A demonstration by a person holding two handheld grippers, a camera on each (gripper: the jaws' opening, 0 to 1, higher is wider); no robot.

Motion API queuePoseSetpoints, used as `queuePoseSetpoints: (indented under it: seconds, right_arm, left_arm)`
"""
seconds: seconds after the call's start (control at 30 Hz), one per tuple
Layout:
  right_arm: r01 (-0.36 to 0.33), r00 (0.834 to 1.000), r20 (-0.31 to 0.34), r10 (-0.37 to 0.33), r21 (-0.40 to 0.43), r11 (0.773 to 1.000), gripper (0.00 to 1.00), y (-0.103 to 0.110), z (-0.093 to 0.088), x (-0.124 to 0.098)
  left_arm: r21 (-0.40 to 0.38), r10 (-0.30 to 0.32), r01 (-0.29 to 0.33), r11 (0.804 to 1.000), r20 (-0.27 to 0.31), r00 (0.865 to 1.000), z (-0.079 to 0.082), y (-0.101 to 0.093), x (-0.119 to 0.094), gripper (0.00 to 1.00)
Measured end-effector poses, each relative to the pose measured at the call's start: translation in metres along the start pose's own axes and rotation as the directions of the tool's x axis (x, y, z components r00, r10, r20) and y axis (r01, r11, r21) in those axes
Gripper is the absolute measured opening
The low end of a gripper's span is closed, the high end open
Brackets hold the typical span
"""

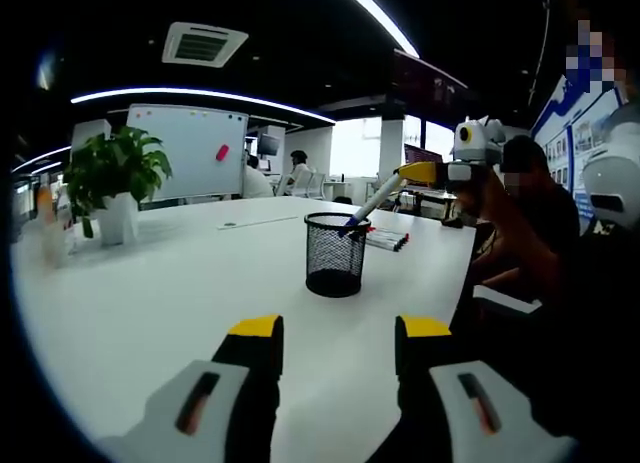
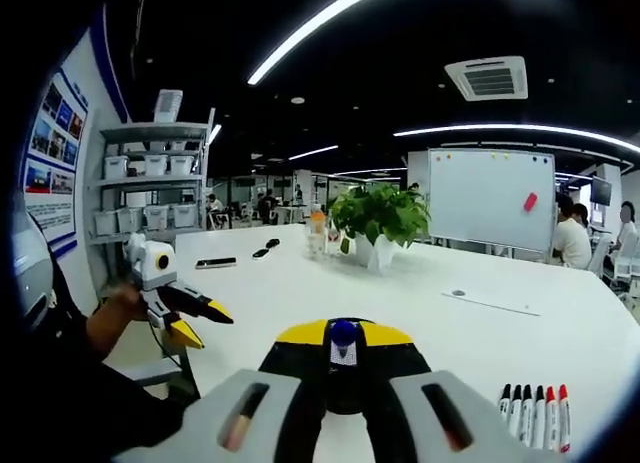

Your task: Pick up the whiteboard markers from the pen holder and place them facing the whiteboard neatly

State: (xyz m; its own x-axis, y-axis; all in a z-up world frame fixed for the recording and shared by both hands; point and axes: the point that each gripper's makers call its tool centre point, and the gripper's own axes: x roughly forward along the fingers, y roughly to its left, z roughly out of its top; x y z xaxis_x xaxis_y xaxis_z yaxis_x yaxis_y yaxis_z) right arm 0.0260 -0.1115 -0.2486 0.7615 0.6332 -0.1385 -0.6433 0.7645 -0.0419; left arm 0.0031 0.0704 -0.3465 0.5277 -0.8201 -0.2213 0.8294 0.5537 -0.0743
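My right gripper [image 2: 343,355] has its yellow-tipped jaws pinched on a slim white whiteboard marker with a blue cap [image 1: 372,204], which I see end-on in the right gripper view. In the left gripper view the marker slants from those jaws down to the rim of the black wire-mesh pen holder [image 1: 335,255]; I think its blue end is clear of the mesh, but the view is too small to be sure. My left gripper [image 1: 338,348] hovers low over the white table [image 1: 150,283], jaws spread and empty.

A row of markers with black and red caps [image 2: 537,413] lies side by side on the table, near my right gripper.

I judge the marker light, rigid and smooth-barrelled, so it could swivel in a pinch near one end. A mid-barrel hold would keep it steadier. The white whiteboard on a stand [image 2: 490,199] stands well beyond the green potted plant [image 2: 380,221].
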Motion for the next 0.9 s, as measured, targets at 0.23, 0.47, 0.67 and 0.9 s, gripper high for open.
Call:
queuePoseSetpoints:
  seconds: [0.23,0.47,0.67,0.9]
  right_arm:
    - [-0.001,1.0,0.01,0.001,-0.004,1.0,0.13,0.001,0.003,-0.003]
    - [0.011,1.0,0.024,-0.011,-0.006,1.0,0.13,-0.001,0.009,-0.006]
    - [0.021,0.999,0.032,-0.02,-0.012,1.0,0.13,-0.003,0.011,-0.01]
    - [0.038,0.998,0.056,-0.037,-0.015,0.999,0.13,-0.007,0.018,-0.016]
  left_arm:
    - [0.001,0.001,-0.001,1.0,-0.004,1.0,-0.001,0.001,0.0,0.46]
    - [0.001,0.003,-0.003,1.0,-0.005,1.0,-0.002,0.001,-0.001,0.46]
    - [0.001,0.004,-0.004,1.0,-0.005,1.0,-0.002,0.002,-0.001,0.46]
    - [0.001,0.004,-0.004,1.0,-0.007,1.0,-0.002,0.002,0.0,0.46]
